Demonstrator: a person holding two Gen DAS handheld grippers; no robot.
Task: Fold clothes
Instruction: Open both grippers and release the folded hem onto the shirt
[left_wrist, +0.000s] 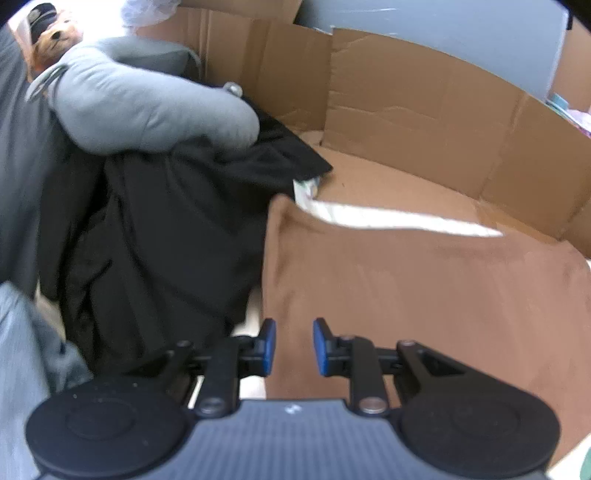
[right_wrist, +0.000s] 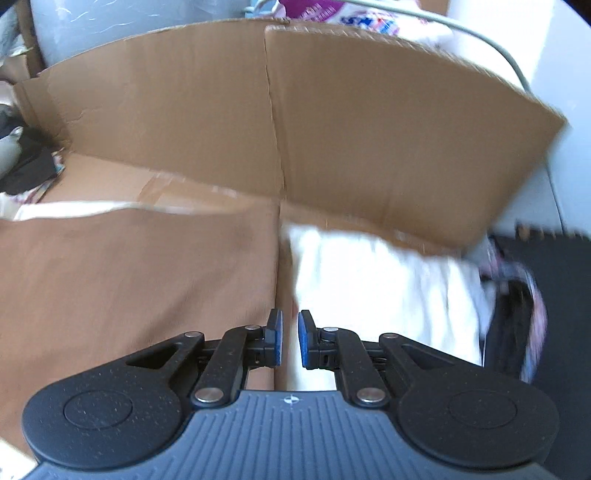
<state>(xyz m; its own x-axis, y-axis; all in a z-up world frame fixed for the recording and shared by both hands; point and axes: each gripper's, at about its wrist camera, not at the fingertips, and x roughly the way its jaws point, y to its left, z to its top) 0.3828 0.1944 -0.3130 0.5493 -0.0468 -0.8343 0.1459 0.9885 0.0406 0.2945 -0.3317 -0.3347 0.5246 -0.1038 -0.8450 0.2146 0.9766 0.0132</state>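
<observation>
A brown garment (left_wrist: 406, 295) lies flat on a cardboard sheet and fills the middle of both views (right_wrist: 129, 277). My left gripper (left_wrist: 294, 345) hovers over its left edge with its blue pads (left_wrist: 269, 345) apart and nothing between them. My right gripper (right_wrist: 290, 339) hovers over the garment's right edge, its jaws a narrow gap apart and holding nothing. A white cloth (right_wrist: 369, 295) lies just right of the brown garment. A white strip (left_wrist: 388, 219) shows along the garment's far edge.
A heap of black clothes (left_wrist: 166, 221) with a grey garment (left_wrist: 147, 110) on top lies to the left. Upright cardboard walls (right_wrist: 332, 129) close off the far side. A dark patterned garment (right_wrist: 517, 314) lies at the far right on a black floor mat (right_wrist: 565, 295).
</observation>
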